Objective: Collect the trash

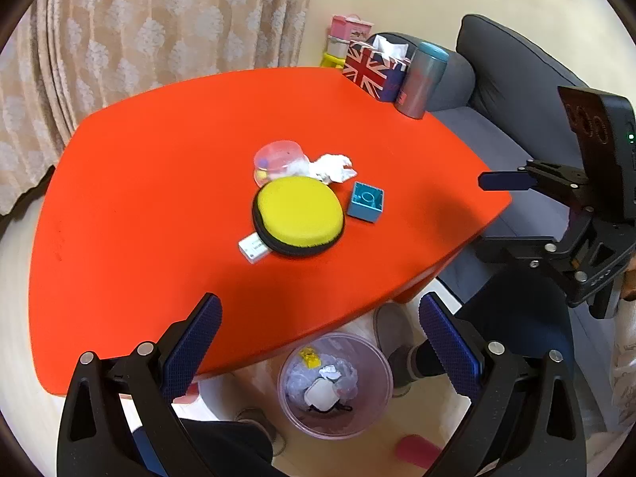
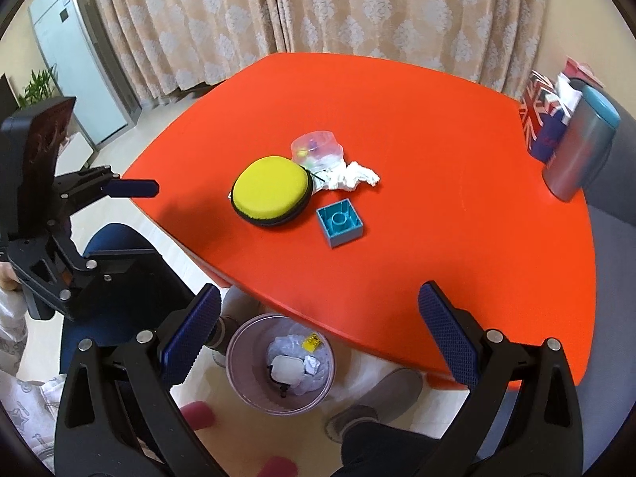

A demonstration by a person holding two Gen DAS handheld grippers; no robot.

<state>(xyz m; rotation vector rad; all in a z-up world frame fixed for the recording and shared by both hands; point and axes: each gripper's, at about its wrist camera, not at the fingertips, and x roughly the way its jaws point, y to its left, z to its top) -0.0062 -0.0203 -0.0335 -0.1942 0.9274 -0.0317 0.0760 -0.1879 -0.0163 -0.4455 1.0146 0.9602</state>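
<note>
A crumpled white tissue point(image 1: 332, 167) point(image 2: 351, 175) lies mid-table on the red table point(image 1: 159, 198) point(image 2: 437, 139), touching a clear plastic cup point(image 1: 278, 157) point(image 2: 316, 145). Beside them are a yellow round zip case point(image 1: 298, 216) point(image 2: 272, 189), a blue block point(image 1: 365, 201) point(image 2: 340, 222) and a small white item point(image 1: 252, 248). A translucent bin point(image 1: 314, 425) point(image 2: 242, 381) stands on the floor under the near table edge, holding white scraps and a yellow piece. My left gripper point(image 1: 320, 310) hovers open over that edge and the bin. My right gripper point(image 2: 320, 304) is likewise open and holds nothing.
A Union Jack bag point(image 1: 367, 69) point(image 2: 536, 119) and a teal-lidded tumbler point(image 1: 421, 79) point(image 2: 584, 143) stand at the table's far corner by a grey sofa point(image 1: 516, 79). A person's legs and grey shoes point(image 2: 381, 397) are beside the bin. Curtains hang behind.
</note>
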